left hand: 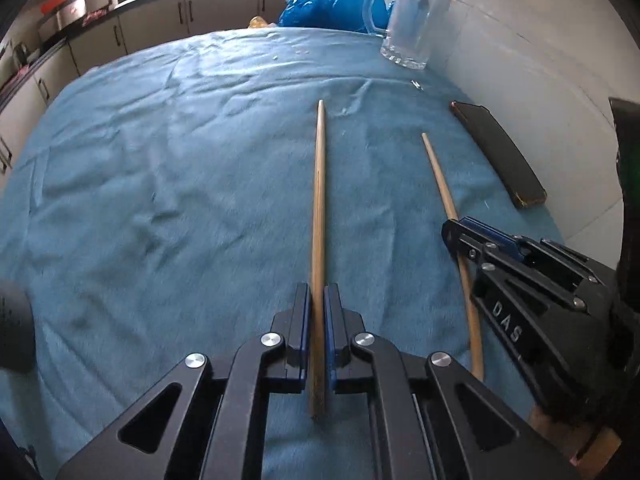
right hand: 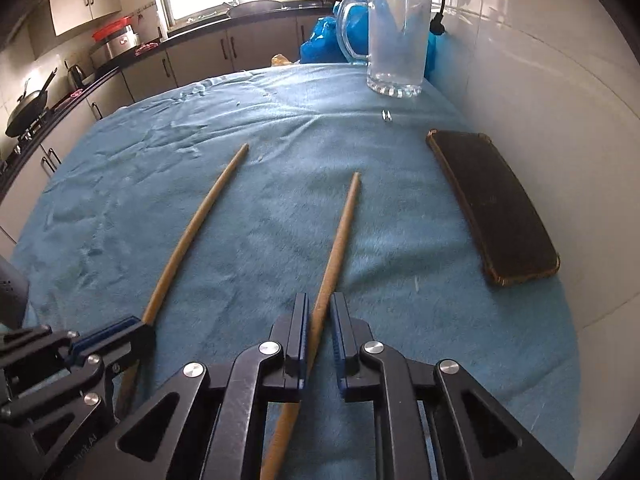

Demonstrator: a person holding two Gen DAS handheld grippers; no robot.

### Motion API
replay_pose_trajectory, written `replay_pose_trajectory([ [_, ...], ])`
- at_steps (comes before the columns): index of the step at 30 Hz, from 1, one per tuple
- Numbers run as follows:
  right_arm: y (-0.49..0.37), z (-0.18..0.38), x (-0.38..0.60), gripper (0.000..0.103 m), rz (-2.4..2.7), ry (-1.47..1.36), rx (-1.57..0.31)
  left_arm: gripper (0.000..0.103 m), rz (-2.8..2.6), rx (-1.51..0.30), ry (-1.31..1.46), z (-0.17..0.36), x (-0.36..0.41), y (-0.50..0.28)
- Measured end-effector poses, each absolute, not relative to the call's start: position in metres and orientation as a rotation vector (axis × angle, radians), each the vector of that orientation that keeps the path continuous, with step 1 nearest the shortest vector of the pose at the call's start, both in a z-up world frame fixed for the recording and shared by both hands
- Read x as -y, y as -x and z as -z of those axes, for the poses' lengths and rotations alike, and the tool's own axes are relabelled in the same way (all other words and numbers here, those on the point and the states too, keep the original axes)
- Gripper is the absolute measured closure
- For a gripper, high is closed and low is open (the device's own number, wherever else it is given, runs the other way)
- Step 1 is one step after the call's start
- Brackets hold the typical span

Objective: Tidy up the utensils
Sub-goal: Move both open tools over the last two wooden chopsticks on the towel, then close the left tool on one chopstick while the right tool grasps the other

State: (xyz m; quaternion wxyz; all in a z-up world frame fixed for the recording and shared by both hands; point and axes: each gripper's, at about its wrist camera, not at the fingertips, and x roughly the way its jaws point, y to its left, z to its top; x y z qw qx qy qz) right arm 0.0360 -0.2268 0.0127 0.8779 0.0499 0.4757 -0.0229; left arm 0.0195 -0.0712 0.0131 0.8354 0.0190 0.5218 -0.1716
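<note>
From my left wrist view, my left hand-held gripper (left hand: 318,300) sits at the bottom centre of the frame, pinching one wooden chopstick (left hand: 319,216) between its blue pads; the stick runs straight up the middle of the frame, lying on a wrinkled blue cloth (left hand: 180,168) that covers the worktop. At the lower right my right hand-held gripper (left hand: 454,232) is closed on the second chopstick (left hand: 438,176), which slants toward the upper right. Just beyond it a dark phone (left hand: 500,156) lies on the cloth beside the white tiled wall (left hand: 540,40), and a clear glass mug (left hand: 412,24) stands at the upper right with a crumpled blue plastic bag (left hand: 328,0) behind it. Pale kitchen cabinets (left hand: 160,20) under a dark counter curve across the upper left, below a bright window. From my right wrist view, my right hand-held gripper (right hand: 320,316) at the bottom centre is pressed onto its chopstick (right hand: 342,228), which points up the middle of the frame. My left hand-held gripper (right hand: 140,326) shows at the lower left, clamped on the other chopstick (right hand: 200,220). The phone (right hand: 496,204) lies at the right, the mug (right hand: 396,40) stands at the top centre, and a wok (right hand: 28,108) sits on a stove at the far left.
</note>
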Motion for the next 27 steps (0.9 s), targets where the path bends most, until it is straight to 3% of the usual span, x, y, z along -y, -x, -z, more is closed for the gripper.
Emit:
replay_pose_trajectory([
  [12, 0.049, -0.016, 0.205, 0.092, -0.081, -0.171, -1.075, 0.096, 0.389, -1.171, 0.002, -0.021, 0.006, 0.089],
  [14, 0.059, -0.018, 0.207, 0.088, -0.1, -0.187, -1.08, 0.096, 0.416, -1.173, 0.015, -0.029, 0.004, 0.095],
  [16, 0.063, -0.02, 0.209, 0.065, -0.138, -0.225, -1.091, 0.096, 0.435, -1.147, 0.027, -0.043, 0.004, 0.096],
  [18, 0.061, -0.022, 0.213, 0.058, -0.151, -0.255, -1.092, 0.089, 0.449, -1.113, 0.027, -0.056, 0.005, 0.094],
  [20, 0.056, -0.026, 0.214, 0.058, -0.132, -0.236, -1.085, 0.073, 0.431, -1.079, 0.011, -0.065, 0.008, 0.085],
  [21, 0.052, -0.026, 0.214, 0.058, -0.134, -0.222, -1.082, 0.07, 0.418, -1.064, 0.005, -0.067, 0.011, 0.077],
  [24, 0.031, -0.025, 0.212, 0.059, -0.134, -0.176, -1.088, 0.07, 0.401, -1.062, -0.014, -0.064, 0.023, 0.048],
  [27, 0.01, -0.02, 0.212, 0.07, -0.128, -0.136, -1.104, 0.07, 0.386, -1.085, -0.03, -0.053, 0.034, 0.018],
])
